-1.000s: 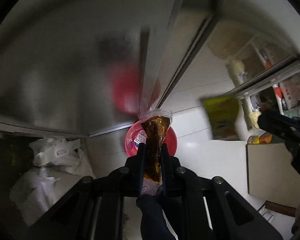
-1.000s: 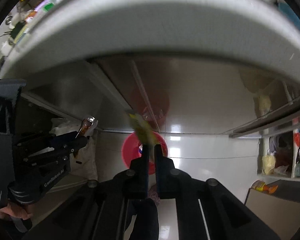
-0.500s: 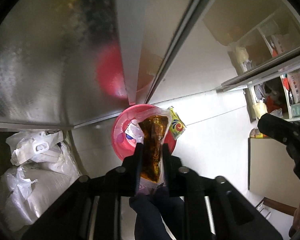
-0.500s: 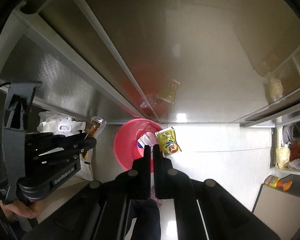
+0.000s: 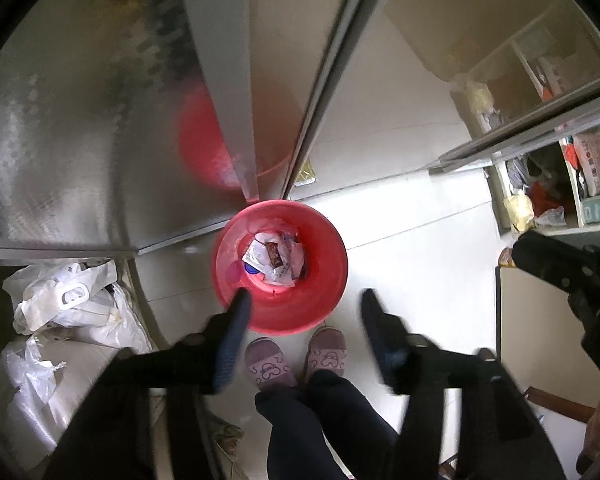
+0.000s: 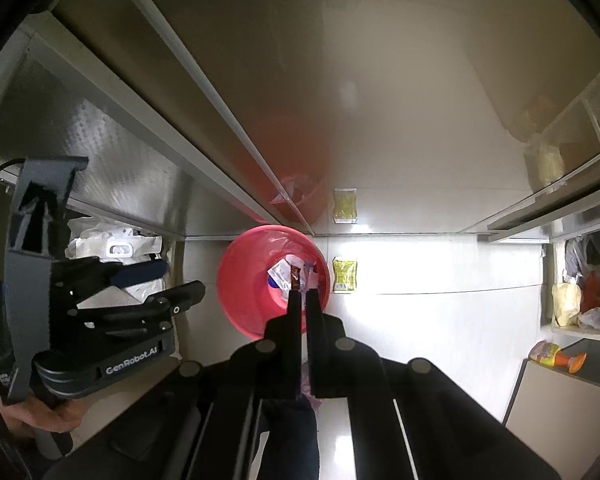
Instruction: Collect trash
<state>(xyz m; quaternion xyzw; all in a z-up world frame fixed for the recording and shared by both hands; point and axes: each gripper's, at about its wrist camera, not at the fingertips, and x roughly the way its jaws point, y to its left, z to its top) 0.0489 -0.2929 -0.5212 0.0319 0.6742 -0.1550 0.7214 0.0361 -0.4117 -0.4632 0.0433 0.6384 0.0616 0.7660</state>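
A red bin (image 5: 328, 280) stands on the white floor against the steel cabinet; it also shows in the right wrist view (image 6: 240, 280). Wrappers lie in it, among them a brown packet (image 5: 275, 254) (image 6: 295, 274). My left gripper (image 5: 304, 298) is open and empty above the bin's near rim. My right gripper (image 6: 304, 298) is shut and empty above the bin. A yellow wrapper (image 6: 344, 275) lies on the floor just right of the bin, outside it; in the left wrist view I see only its reflection.
Steel cabinet fronts (image 5: 100, 120) rise behind the bin. White plastic bags (image 5: 60, 300) sit at the left. Shelves with clutter (image 5: 560, 184) stand at the right. The person's feet in pink slippers (image 5: 296, 356) are just before the bin.
My left gripper opened and the brown packet dropped into the red bin. The yellow wrapper, released by the right gripper, fell and landed on the floor beside the bin.
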